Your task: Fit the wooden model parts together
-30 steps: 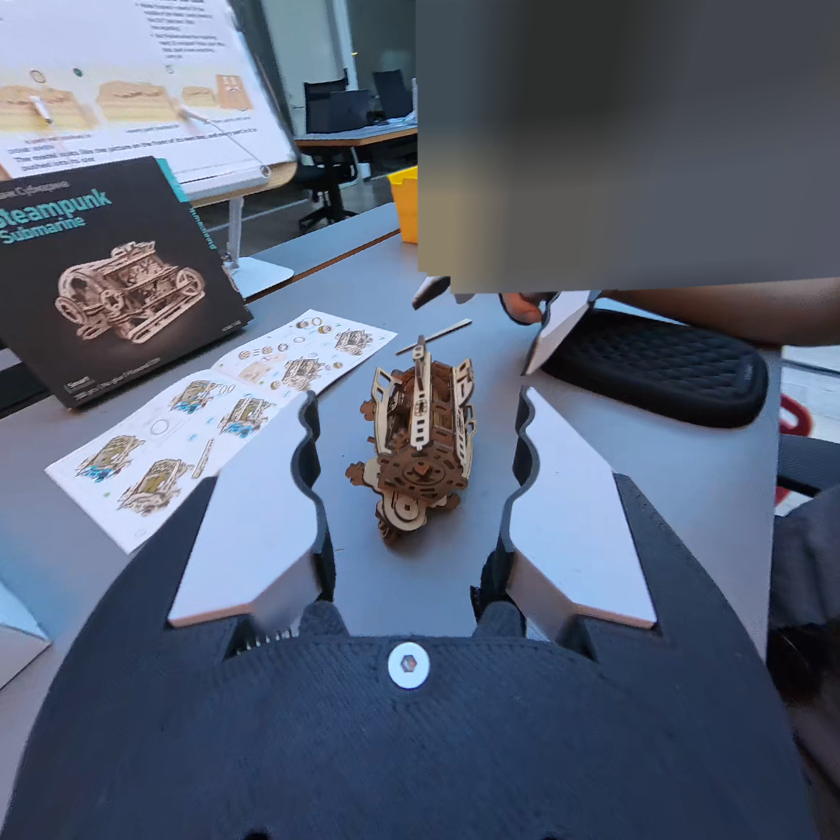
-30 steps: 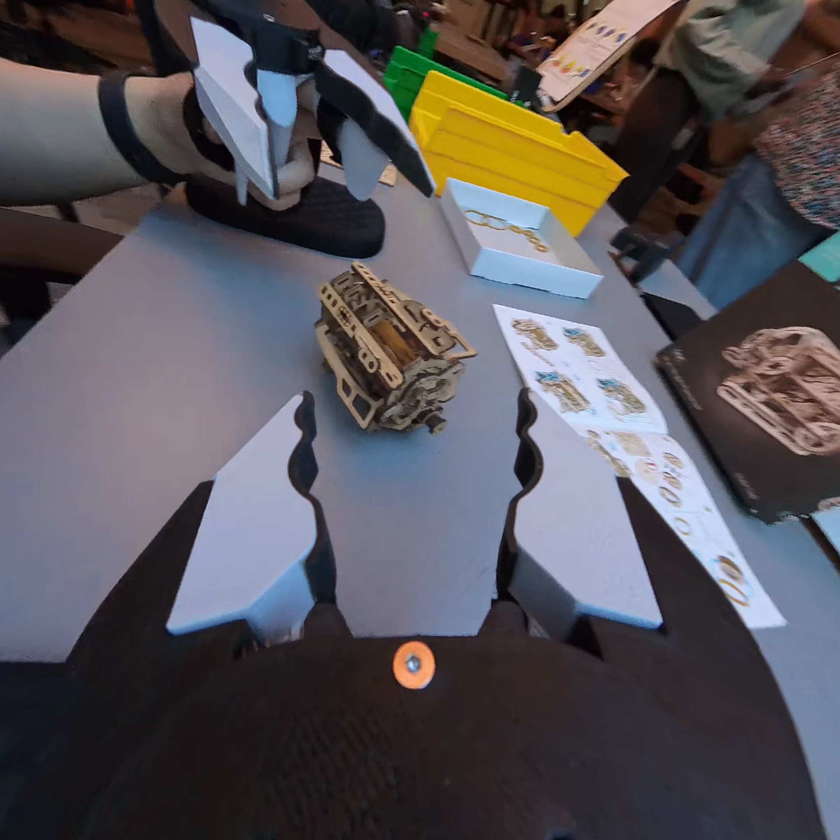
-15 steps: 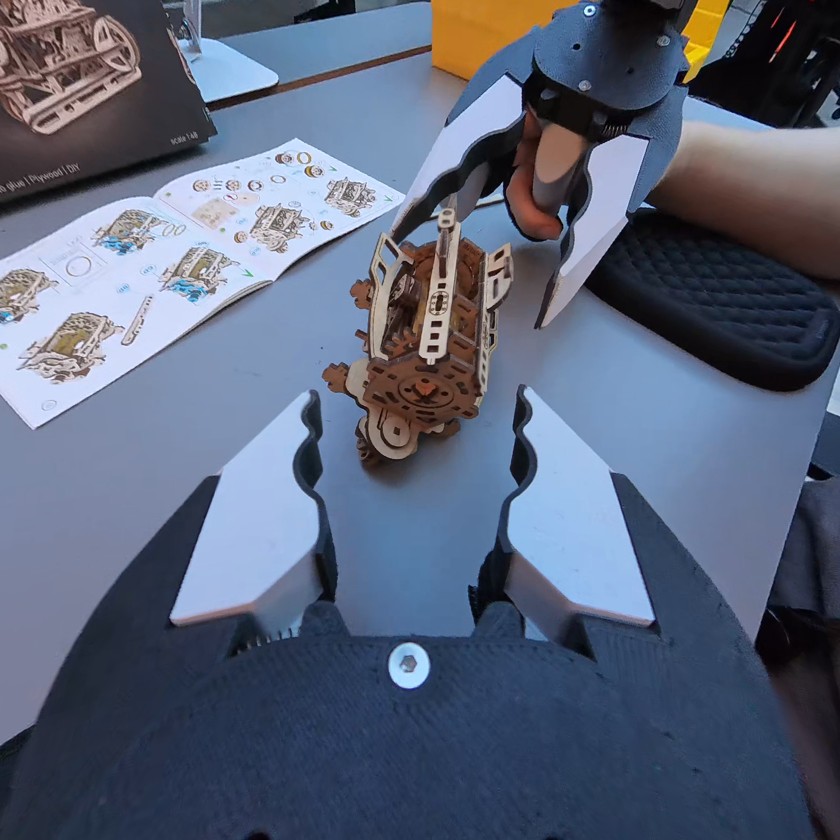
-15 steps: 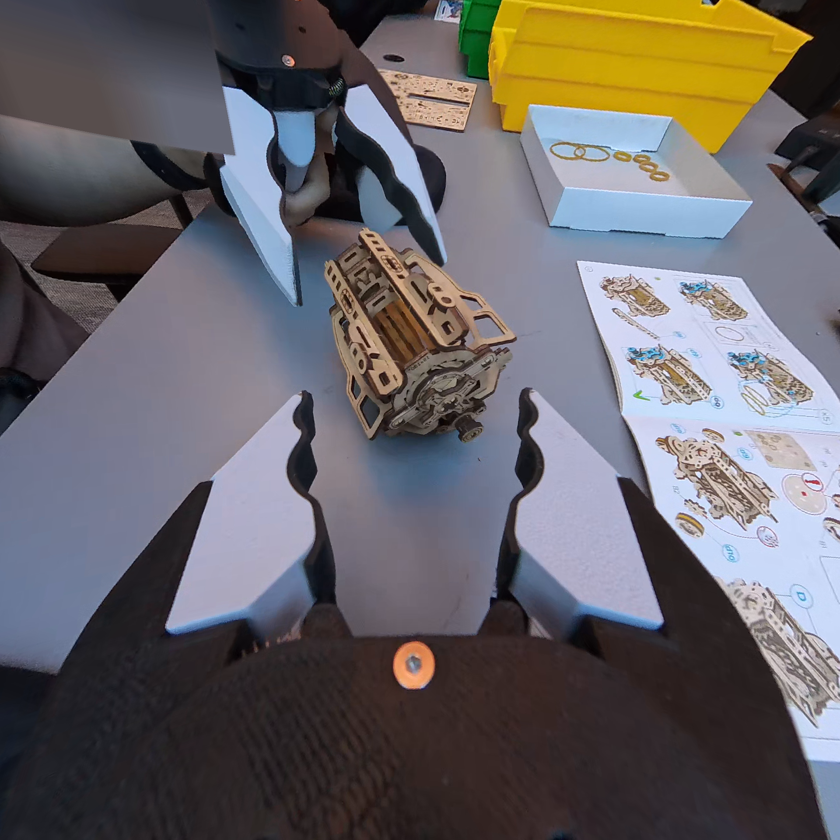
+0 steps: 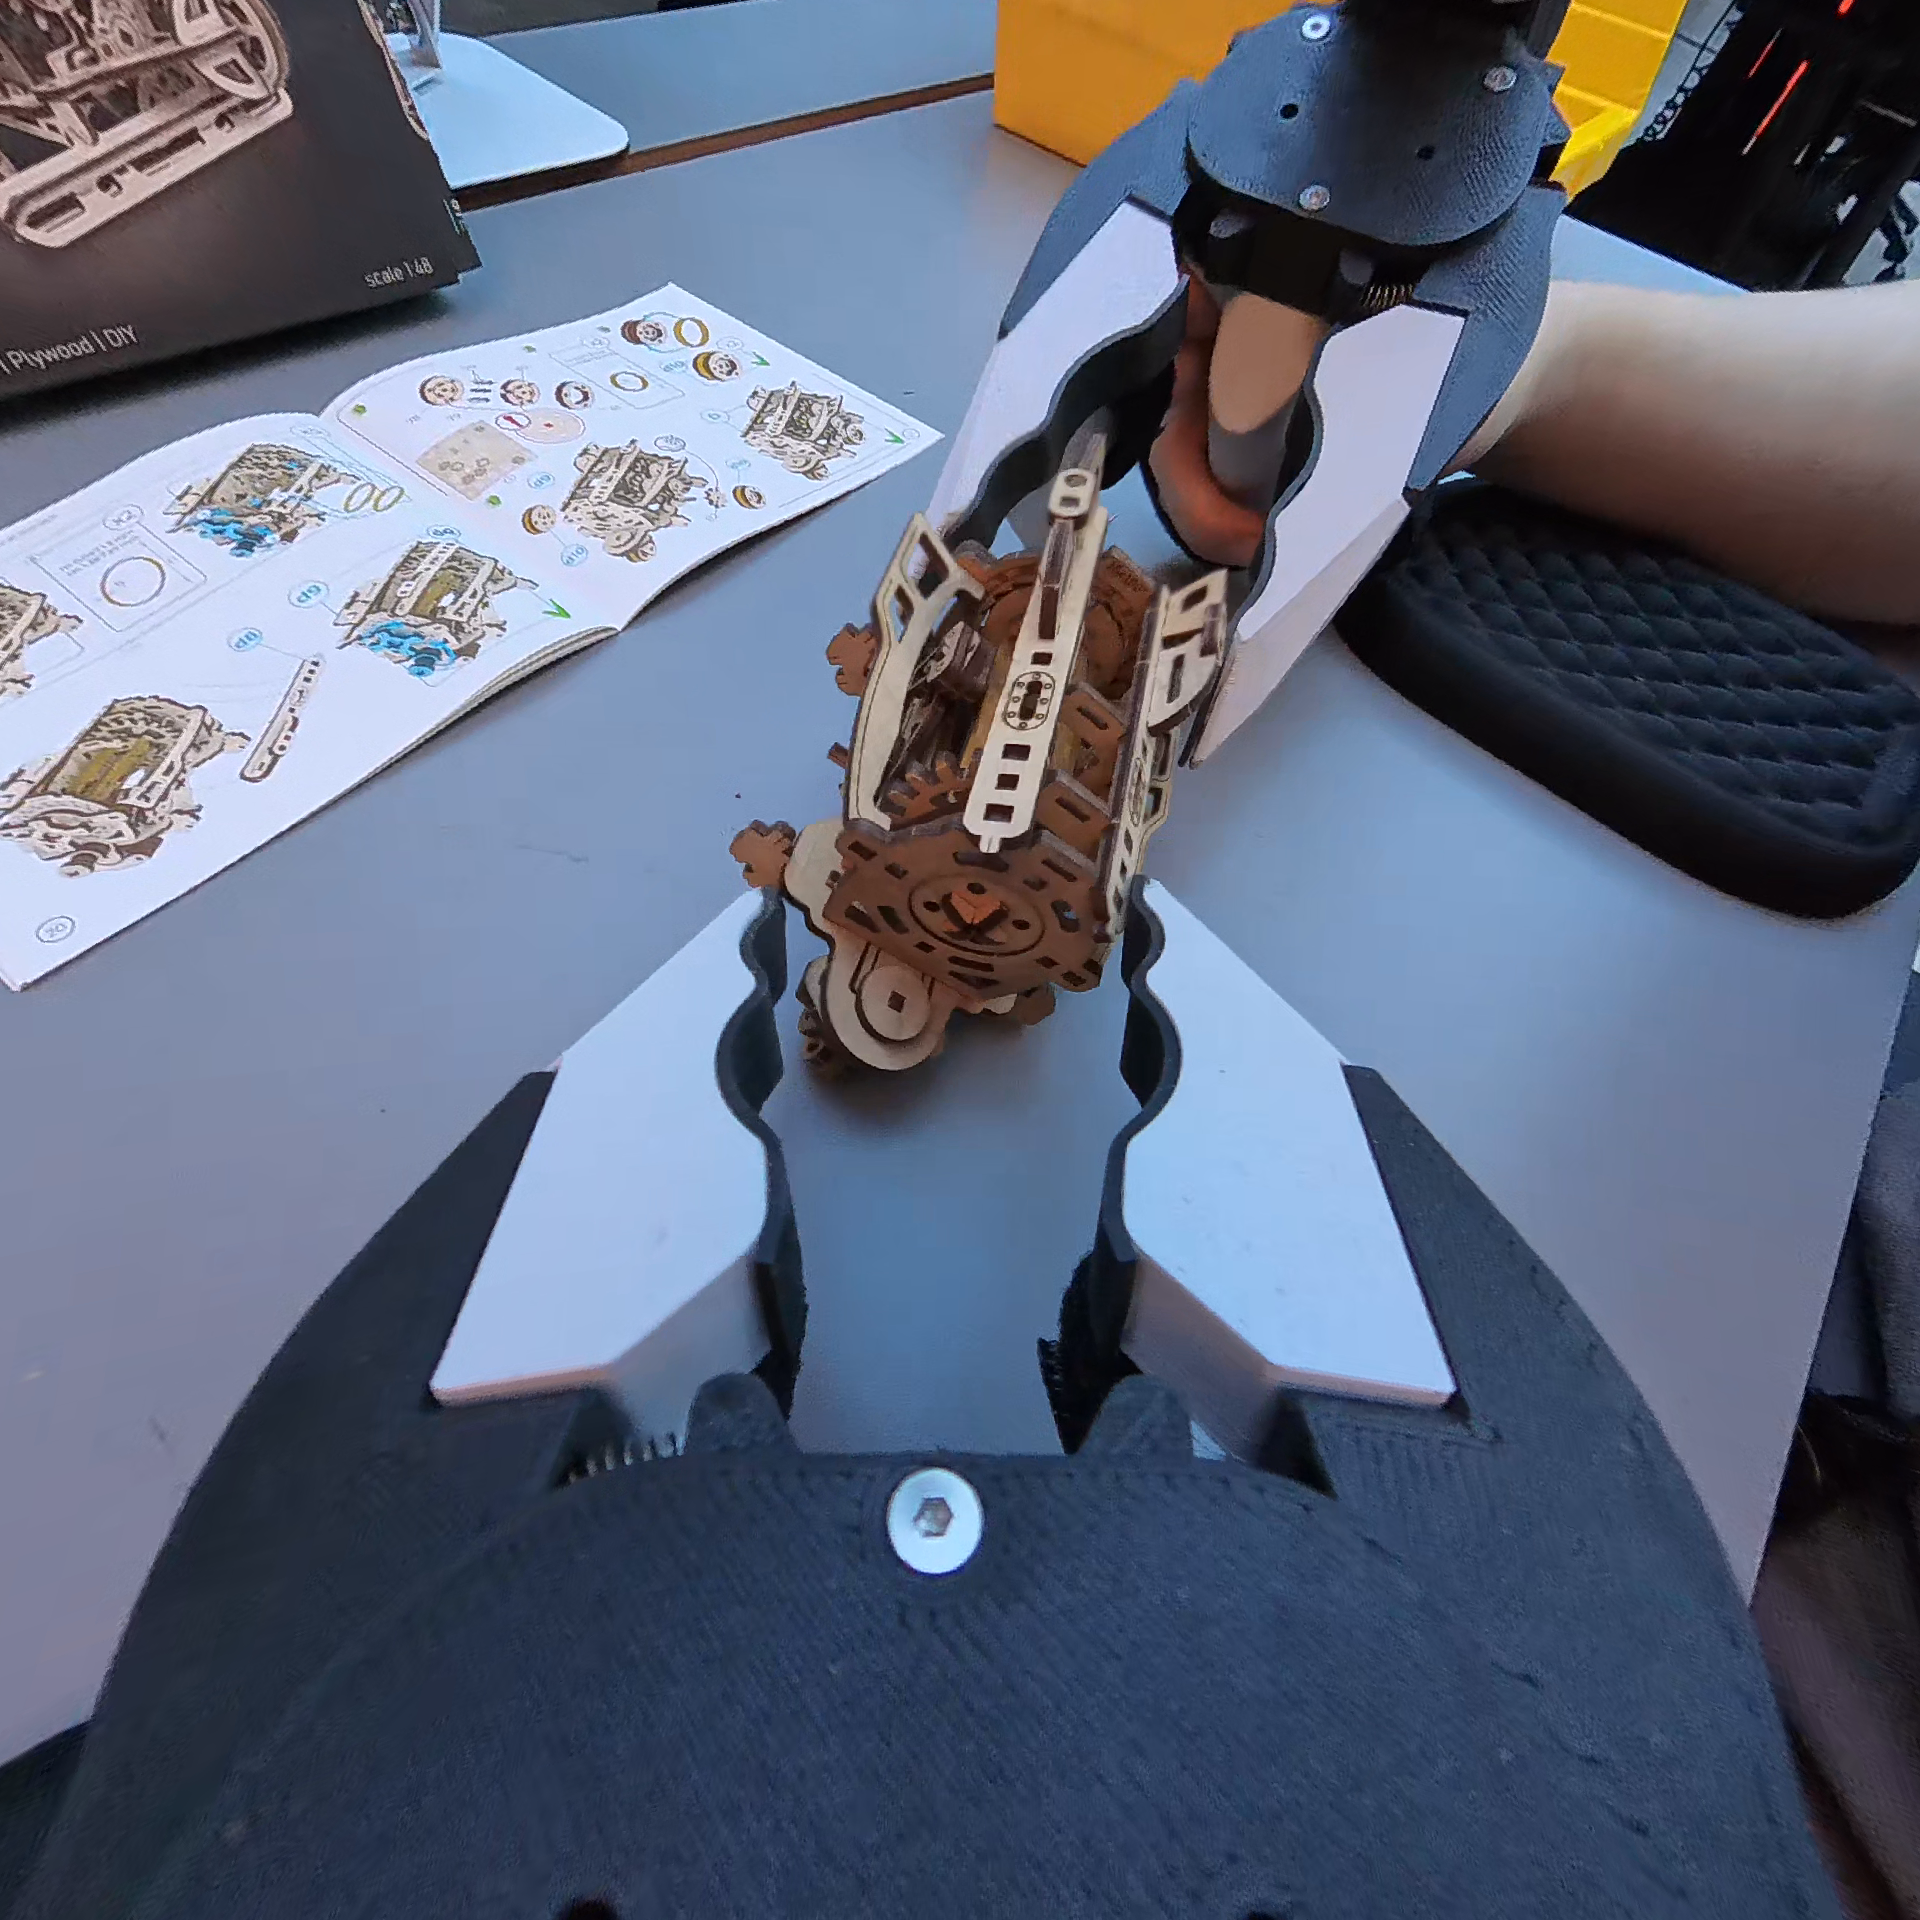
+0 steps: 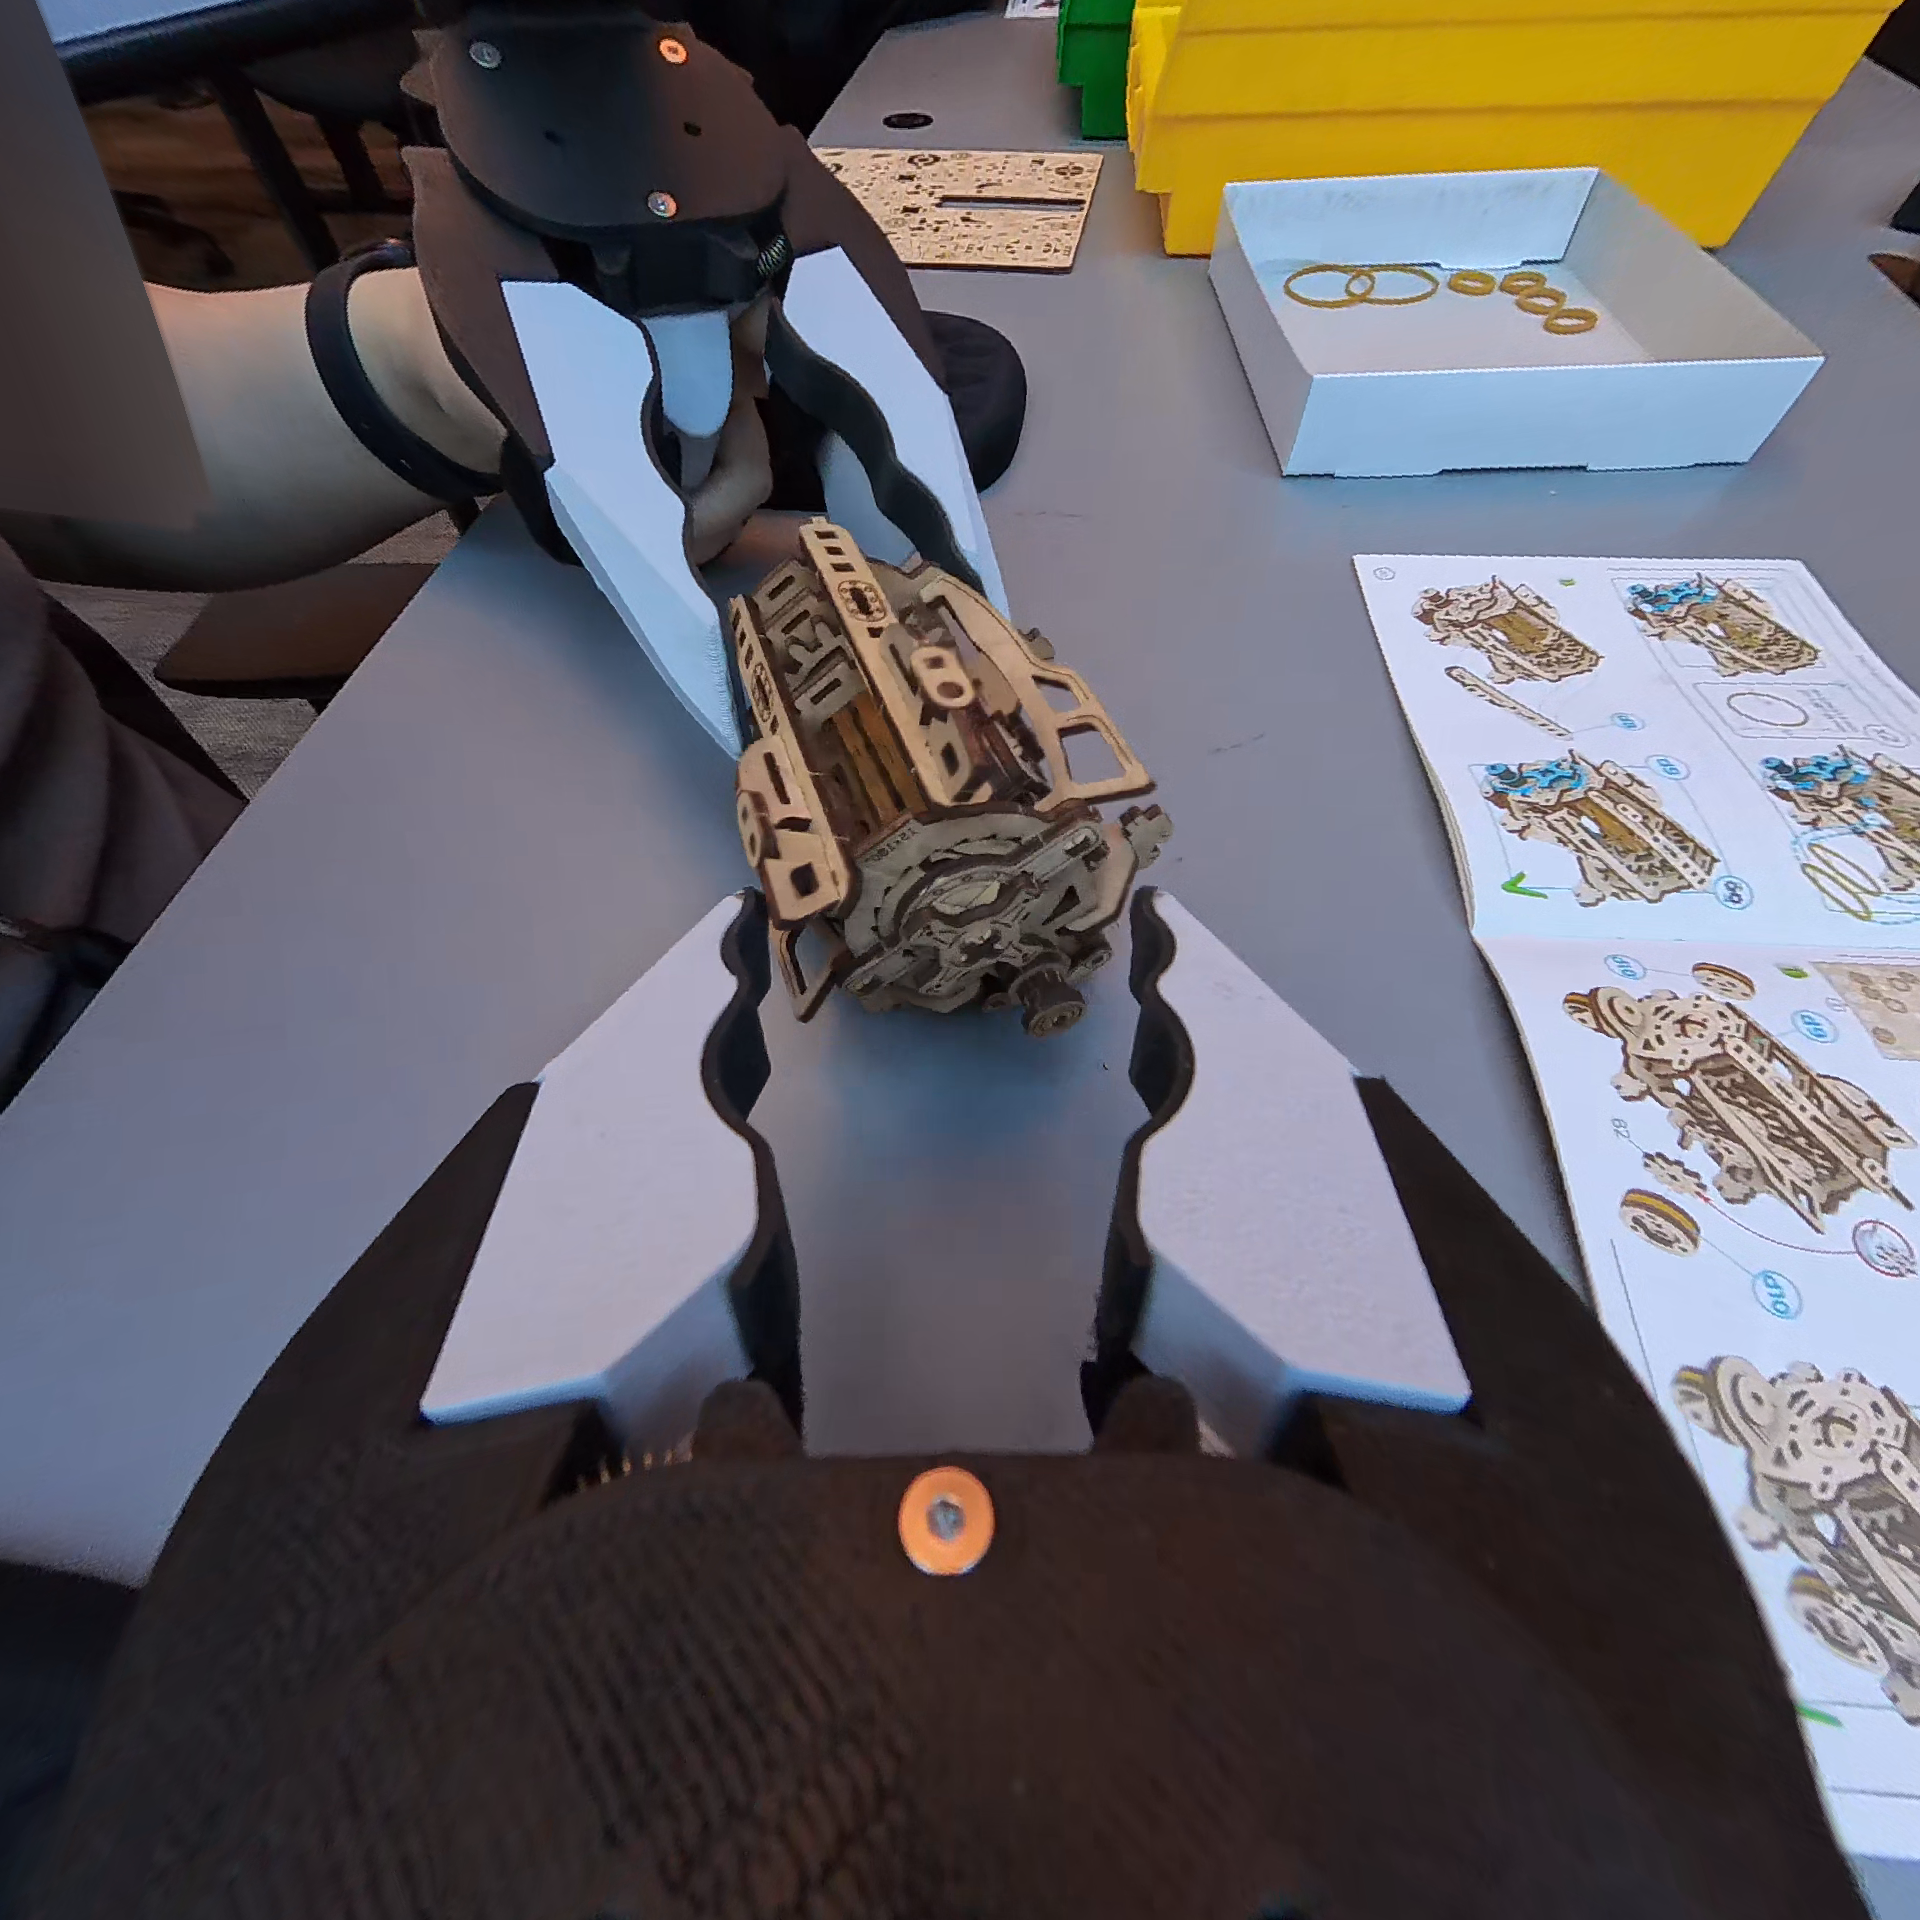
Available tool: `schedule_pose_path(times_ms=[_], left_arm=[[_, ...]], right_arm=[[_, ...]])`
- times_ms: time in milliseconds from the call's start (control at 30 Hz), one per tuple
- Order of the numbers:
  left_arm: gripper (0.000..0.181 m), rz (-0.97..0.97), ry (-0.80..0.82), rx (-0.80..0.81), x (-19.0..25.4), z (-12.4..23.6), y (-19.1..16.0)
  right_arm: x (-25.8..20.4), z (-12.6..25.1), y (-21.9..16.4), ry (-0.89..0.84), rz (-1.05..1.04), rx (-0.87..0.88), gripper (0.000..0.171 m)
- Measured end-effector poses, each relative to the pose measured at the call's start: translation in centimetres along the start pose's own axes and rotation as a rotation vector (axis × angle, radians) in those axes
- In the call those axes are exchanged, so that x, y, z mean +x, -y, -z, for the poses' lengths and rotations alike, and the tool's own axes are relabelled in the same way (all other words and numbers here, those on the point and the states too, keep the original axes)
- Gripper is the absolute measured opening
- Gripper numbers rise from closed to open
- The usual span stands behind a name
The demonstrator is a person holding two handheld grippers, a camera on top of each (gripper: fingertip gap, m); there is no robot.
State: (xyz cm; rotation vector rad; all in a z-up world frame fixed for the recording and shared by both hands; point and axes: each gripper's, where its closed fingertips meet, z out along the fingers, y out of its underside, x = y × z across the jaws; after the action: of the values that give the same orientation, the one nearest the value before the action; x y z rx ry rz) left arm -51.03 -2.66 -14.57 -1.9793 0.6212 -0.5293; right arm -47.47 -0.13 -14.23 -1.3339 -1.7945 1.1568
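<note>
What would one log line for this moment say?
left gripper: open, at model | right gripper: open, at opposite end | model: on table

Black textured grippers, white wavy-edged jaws, hex screw

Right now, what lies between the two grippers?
Only the wooden model, lying on the grey table. Both wrist views show it flanked end to end by the open left gripper and right gripper.

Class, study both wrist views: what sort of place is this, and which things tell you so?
Probably a workshop or lab bench for model kit assembly: a half-built wooden model on a grey table, an open instruction booklet, and stacked yellow bins behind a white tray of rubber bands.
</note>
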Motion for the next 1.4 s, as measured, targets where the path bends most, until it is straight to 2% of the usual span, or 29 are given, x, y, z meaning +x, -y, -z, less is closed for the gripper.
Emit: schedule_pose_path(times_ms=[233, 667, 800, 933, 1033, 1200, 1400], left_arm=[[0.062, 0.041, -0.034, 0.0, -0.4, -0.1, 0.2], [0.062, 0.226, -0.163, -0.021, -1.7, -0.8, 1.0], [0.062, 0.279, -0.187, -0.01, -2.0, -0.9, 1.1], [0.062, 0.317, -0.206, -0.01, -2.2, -1.0, 1.2], [0.062, 0.358, -0.22, -0.012, -2.4, -1.0, 1.3], [0.062, 0.391, -0.238, -0.007, -2.6, -1.1, 1.3], [0.062, 0.421, -0.246, -0.001, -2.6, -1.2, 1.4]], right_arm=[[0.1, -0.5, -0.2, 0.002, 0.026, -0.017, 0.069], [1.4, -0.2, 0.2, 0.015, -0.132, 0.003, 0.065], [1.1, 0.3, 0.3, 0.024, -0.107, 0.034, 0.079], [0.8, -0.2, -0.3, 0.001, -0.038, -0.016, 0.09], [0.9, -0.9, -0.4, -0.027, -0.032, -0.036, 0.089], [1.7, -1.1, -0.2, -0.057, -0.084, -0.033, 0.074], [1.8, -1.0, -0.2, -0.051, -0.112, -0.028, 0.074]])
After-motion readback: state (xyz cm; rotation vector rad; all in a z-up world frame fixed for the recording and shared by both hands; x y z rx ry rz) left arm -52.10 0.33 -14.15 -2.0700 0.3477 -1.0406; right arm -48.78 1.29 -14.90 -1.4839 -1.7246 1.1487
